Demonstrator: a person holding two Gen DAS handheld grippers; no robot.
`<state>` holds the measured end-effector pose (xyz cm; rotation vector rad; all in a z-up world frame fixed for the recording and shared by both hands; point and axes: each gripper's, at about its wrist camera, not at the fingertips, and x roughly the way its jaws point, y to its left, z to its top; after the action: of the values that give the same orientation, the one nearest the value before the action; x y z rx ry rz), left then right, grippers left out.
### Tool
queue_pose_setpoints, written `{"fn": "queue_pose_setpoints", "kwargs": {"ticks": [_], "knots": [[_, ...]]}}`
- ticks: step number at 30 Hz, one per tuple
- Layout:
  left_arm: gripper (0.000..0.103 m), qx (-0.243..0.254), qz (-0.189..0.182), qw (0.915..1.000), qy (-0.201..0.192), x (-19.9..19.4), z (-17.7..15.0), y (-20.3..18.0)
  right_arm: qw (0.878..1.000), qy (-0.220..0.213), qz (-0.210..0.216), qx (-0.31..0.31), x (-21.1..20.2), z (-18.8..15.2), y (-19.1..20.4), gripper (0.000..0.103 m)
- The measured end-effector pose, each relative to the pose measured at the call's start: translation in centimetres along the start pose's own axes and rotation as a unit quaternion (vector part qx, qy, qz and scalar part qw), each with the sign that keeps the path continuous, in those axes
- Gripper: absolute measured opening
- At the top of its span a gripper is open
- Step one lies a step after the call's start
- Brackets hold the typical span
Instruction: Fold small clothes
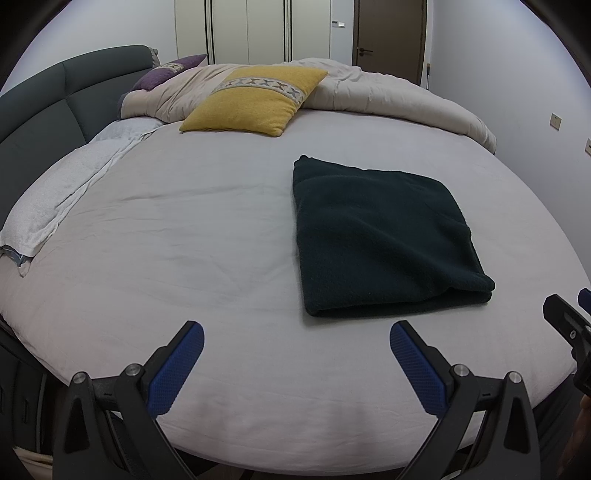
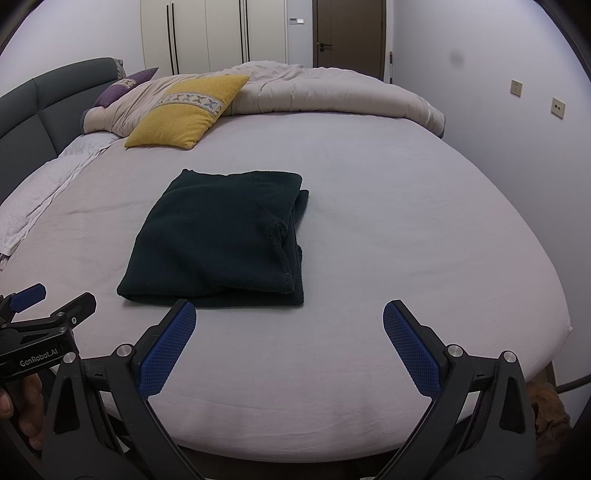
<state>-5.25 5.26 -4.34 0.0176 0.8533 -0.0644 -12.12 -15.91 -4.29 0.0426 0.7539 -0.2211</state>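
Broadly, the bed [image 1: 184,229] fills both views, its pale sheet smooth with a few shallow creases, and its near edge curves under the two grippers. A grey padded headboard [image 1: 44,110] borders the bed's left side, and a bunched beige duvet [image 1: 388,96] lies along the bed's far edge, with a wardrobe [image 1: 251,29] and a brown door [image 1: 389,33] on the wall beyond the bed. A white towel [image 1: 55,199] runs along the bed's headboard side. A yellow cushion [image 1: 255,99] leans on the duvet at the far part of the bed, with a purple cushion [image 1: 166,72] behind it, toward the headboard.

The dark folded garment [image 1: 380,236] lies flat on the bed's near half as a rough rectangle, its thick folded edge facing the bed's near edge; in the right wrist view its right side shows stacked layers that do not line up exactly. Bare sheet surrounds it on all sides, widest toward the towel and toward the bed's right edge.

The left gripper [image 1: 297,347] hangs over the bed's near edge, released, its blue pads [image 1: 177,369] wide apart and touching nothing. The right gripper [image 2: 290,328] is likewise spread and holds nothing, its left fingertip just short of the garment's near edge.
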Motion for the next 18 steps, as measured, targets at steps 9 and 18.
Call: {"fn": "queue_pose_setpoints", "kwargs": {"ticks": [9,18], "knots": [[0.103,0.001,-0.001,1.0,0.001,0.01,0.02,-0.06,1.0,0.001,0.001,0.0,0.04,-0.06,0.07,0.103],[0.103,0.005,-0.004,1.0,0.003,0.04,-0.15,-0.1,1.0,0.002,0.001,0.0,0.08,-0.12,0.02,0.103]]}}
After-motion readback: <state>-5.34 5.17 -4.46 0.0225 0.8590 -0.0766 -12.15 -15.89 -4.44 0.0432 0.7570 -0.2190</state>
